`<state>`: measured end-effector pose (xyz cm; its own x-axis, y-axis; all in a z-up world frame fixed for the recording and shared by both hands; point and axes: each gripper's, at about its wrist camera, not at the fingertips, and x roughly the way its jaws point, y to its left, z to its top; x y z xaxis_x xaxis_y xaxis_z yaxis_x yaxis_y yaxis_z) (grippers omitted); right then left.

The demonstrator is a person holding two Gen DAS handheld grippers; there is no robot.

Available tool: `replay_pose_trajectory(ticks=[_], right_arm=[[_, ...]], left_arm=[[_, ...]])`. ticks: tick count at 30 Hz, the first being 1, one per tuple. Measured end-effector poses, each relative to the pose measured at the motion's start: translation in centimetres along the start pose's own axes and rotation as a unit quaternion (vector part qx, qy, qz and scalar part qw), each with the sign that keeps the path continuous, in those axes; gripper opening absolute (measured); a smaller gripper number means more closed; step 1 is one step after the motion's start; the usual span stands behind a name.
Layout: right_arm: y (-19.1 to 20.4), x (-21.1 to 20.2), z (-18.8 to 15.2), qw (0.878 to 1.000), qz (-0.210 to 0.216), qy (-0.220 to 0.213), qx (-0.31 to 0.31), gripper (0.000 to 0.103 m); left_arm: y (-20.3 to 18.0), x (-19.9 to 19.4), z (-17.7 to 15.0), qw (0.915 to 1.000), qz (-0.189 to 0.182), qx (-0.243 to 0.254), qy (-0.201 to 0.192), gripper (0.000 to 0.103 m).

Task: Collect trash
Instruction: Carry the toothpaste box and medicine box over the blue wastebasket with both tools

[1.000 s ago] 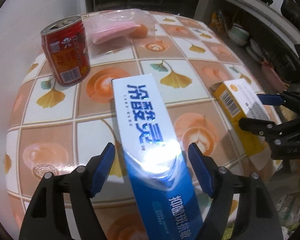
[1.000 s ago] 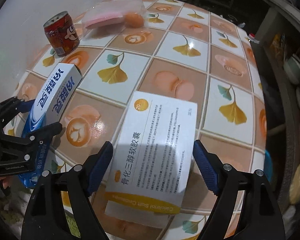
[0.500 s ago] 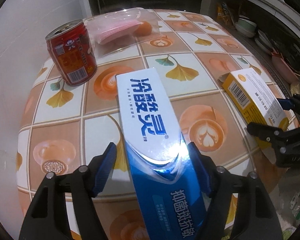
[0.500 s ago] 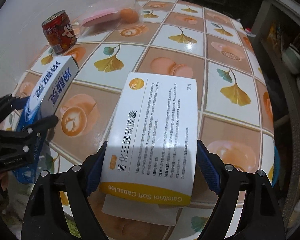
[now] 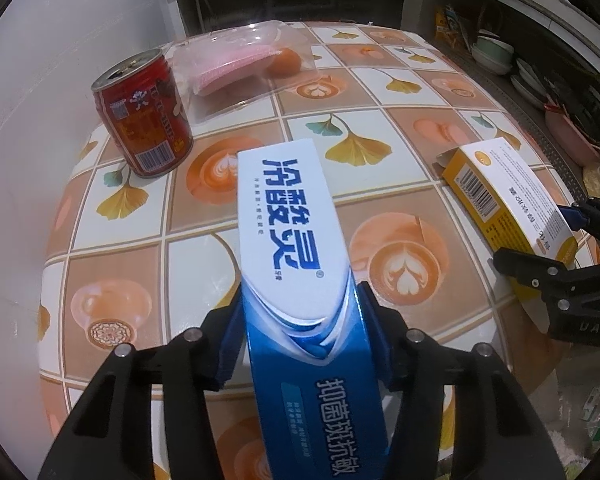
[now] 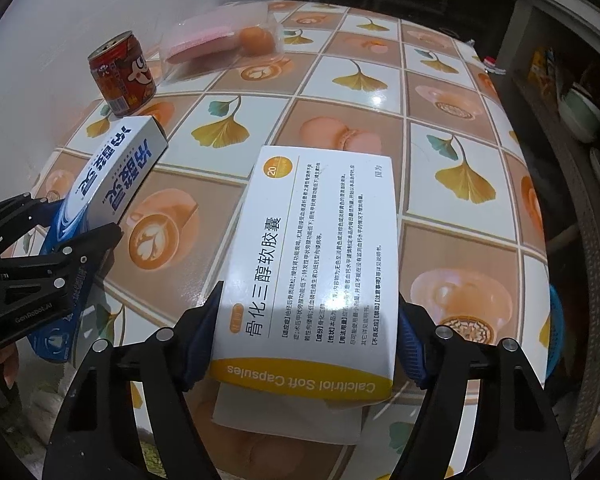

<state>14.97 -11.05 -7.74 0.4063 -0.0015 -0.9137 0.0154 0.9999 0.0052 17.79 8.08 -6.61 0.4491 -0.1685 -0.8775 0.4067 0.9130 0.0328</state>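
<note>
item: two empty cartons on a tiled table (image 5: pixel 380 92), each between a pair of tongs, near edge.

left gripper (image 5: pixel 300 320): jaws closing on the blue toothpaste box (image 5: pixel 288 240). both blue pads lie against the box's long sides, so it counts as gripped. the box runs lengthways away from the jaws, far end pointing toward the red can (image 5: pixel 142 114). whether that end rests on the table or is already raised, cannot tell.

right gripper (image 6: pixel 306 340): jaws closing on the white and yellow medicine box (image 6: pixel 312 252). pads sit at its two side edges near the yellow band; contact looks made but light. an open flap hangs out at the near end.

also present: clear plastic bag (image 5: pixel 240 56) with pink contents and an orange fruit, at the far side beside the can. untouched.

risks, judged:
- both cartons look hollow. continued closing could crush the walls, and a caved box may slide out of the pads.
- the toothpaste box is held near one end only; the long free end could droop or swing in a lift and knock the can over.
- the medicine box is wide for its jaws; a slight skew could pop it loose.
- the two grippers work close together at the table edge; lifting at once could make them collide.
</note>
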Motion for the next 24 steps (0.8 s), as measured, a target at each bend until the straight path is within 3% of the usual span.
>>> replay_pose_trajectory(ticks=[12, 24], right_arm=[[-0.2, -0.1, -0.1, 1.000, 0.004, -0.001, 0.010, 0.070], [-0.3, -0.5, -0.4, 1.000, 0.008, -0.006, 0.029, 0.070]], left_arm=[[-0.1, -0.9, 0.0, 0.9998, -0.010, -0.003, -0.018, 0.046], [1.9, -1.9, -0.1, 0.9947, -0.083, -0.049, -0.036, 0.045]])
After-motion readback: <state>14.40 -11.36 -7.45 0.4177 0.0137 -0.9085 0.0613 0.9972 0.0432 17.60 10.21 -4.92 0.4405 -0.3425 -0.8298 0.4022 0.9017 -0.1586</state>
